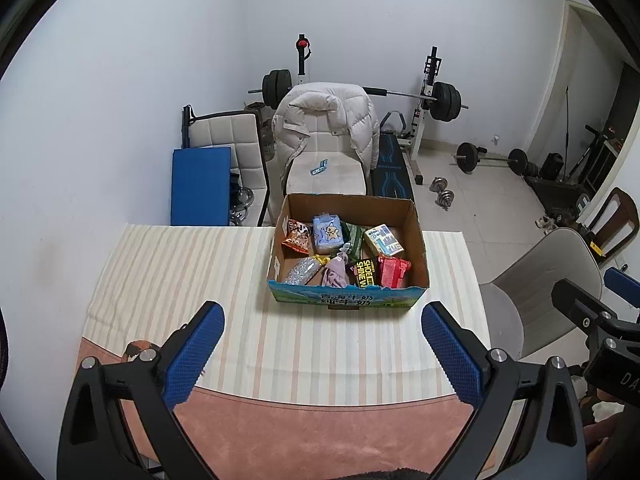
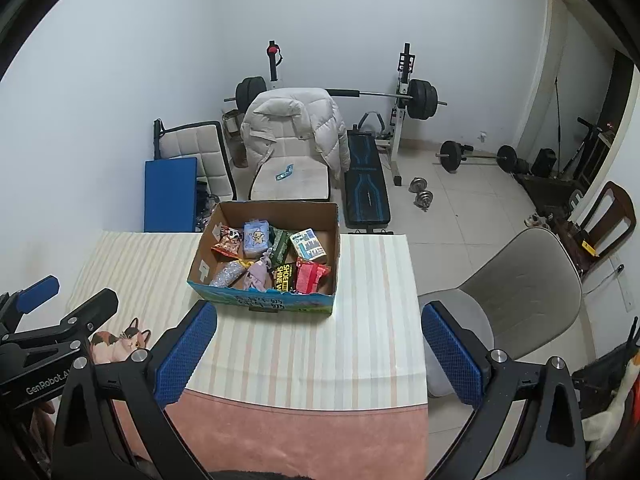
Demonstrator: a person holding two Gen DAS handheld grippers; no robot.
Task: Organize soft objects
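Note:
A cardboard box point(image 1: 416, 236) point(image 2: 200, 268) sits at the far edge of the striped table point(image 1: 180, 272) point(image 2: 368, 320). It holds several soft items: a pink cloth point(image 1: 335, 273) point(image 2: 258, 276), a blue star pouch point(image 1: 328, 233) point(image 2: 256, 239), an orange snack bag point(image 1: 298, 236) point(image 2: 228, 242), a silver glitter pouch point(image 1: 302, 270) point(image 2: 226, 275), a red pack point(image 1: 393, 272) point(image 2: 310, 276) and a black "SHOE SHINE" pack point(image 1: 365, 273) point(image 2: 283, 277). My left gripper point(image 1: 322, 350) is open and empty, short of the box. My right gripper point(image 2: 318, 350) is open and empty, near the box's front.
A white chair with a puffy jacket point(image 1: 326, 128) point(image 2: 294, 128) stands behind the table. A grey chair point(image 1: 540, 280) point(image 2: 520, 280) stands at the right. A weight bench and barbell point(image 2: 366, 176) stand by the wall. A cat picture point(image 2: 120, 342) lies at the table's near left.

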